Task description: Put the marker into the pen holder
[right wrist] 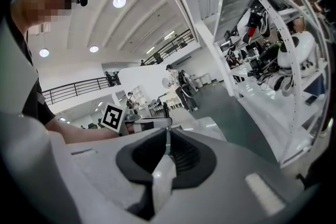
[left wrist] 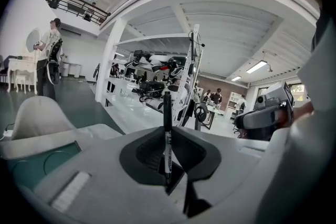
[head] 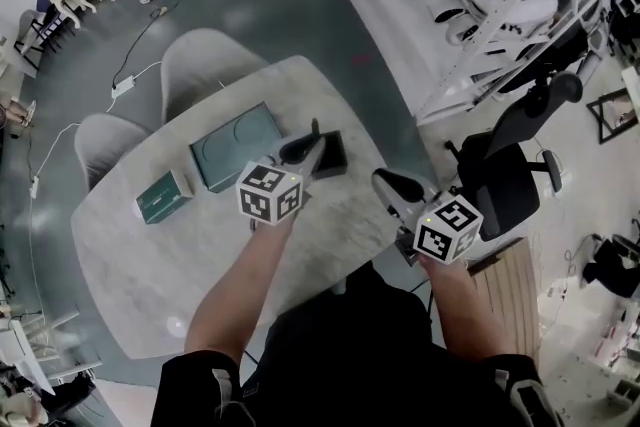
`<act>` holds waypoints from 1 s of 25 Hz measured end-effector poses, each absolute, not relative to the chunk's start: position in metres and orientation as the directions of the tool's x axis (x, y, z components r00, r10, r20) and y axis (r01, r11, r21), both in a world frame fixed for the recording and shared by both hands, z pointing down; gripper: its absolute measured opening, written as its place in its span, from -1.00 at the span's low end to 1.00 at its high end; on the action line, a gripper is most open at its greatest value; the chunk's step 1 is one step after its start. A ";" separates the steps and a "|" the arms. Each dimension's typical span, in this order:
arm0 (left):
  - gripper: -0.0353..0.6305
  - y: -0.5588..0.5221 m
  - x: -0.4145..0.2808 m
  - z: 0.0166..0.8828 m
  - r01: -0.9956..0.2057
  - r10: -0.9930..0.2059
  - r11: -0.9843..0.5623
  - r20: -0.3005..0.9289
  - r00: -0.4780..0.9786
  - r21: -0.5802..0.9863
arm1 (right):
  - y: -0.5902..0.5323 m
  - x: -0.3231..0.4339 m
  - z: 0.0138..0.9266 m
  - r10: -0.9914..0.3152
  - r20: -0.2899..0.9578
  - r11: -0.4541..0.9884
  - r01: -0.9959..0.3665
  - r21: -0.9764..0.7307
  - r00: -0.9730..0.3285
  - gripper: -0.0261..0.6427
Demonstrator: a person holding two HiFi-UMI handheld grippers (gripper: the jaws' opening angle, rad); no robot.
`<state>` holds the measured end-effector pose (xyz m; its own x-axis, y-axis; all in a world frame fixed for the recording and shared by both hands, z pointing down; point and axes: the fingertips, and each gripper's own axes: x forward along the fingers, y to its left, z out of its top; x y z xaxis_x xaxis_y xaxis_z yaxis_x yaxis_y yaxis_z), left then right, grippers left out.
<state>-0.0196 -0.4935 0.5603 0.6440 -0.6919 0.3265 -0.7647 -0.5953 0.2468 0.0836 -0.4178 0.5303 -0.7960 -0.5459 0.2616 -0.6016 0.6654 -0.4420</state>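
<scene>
**Left gripper** (left wrist: 168, 157): jaws closed on a black marker (left wrist: 167, 131). The marker stands upright, gripped low on the barrel, with most of its length above the pads.

**Right gripper** (right wrist: 168, 150): jaws together with nothing between them, held off the table's near right edge.

**Handling (judged):** the marker is light and stiff, with a smooth, slippery round barrel that may pivot in a pinch this low. A hold nearer mid-barrel would steady it.

**Pen holder** (head: 331, 155): dark square container on the pale table (head: 150, 265), just right of the left gripper (head: 300, 151).

**Also on the table:** a teal box (head: 235, 147) to the left and a small green box (head: 163, 198) farther left.

**Views:** only the left gripper view shows the grip point. Only the head view shows the holder, and there the marker (head: 315, 128) is a thin sliver. The right gripper's closed jaws read clearly only in its own view.
</scene>
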 end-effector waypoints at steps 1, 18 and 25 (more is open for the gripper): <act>-0.76 -0.495 -0.017 0.567 -0.766 -0.688 -0.593 0.339 0.642 0.248 | -0.417 0.085 0.532 -0.544 0.265 0.664 -0.601 -0.445 -0.796 -0.84; -0.76 -0.499 -0.004 0.641 -0.767 -0.577 -0.608 0.549 0.605 0.205 | -0.404 0.105 0.549 -0.553 0.302 0.625 -0.626 -0.466 -0.776 -0.84; -0.76 -0.497 -0.005 0.659 -0.766 -0.529 -0.615 0.621 0.578 0.188 | -0.403 0.103 0.550 -0.548 0.307 0.625 -0.625 -0.468 -0.778 -0.84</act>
<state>-0.0051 -0.4974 0.6589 0.5778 -0.5294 0.6212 -0.7659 -0.6148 0.1884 0.1030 -0.4029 0.5503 -0.7780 -0.5480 0.3072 -0.6249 0.6247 -0.4683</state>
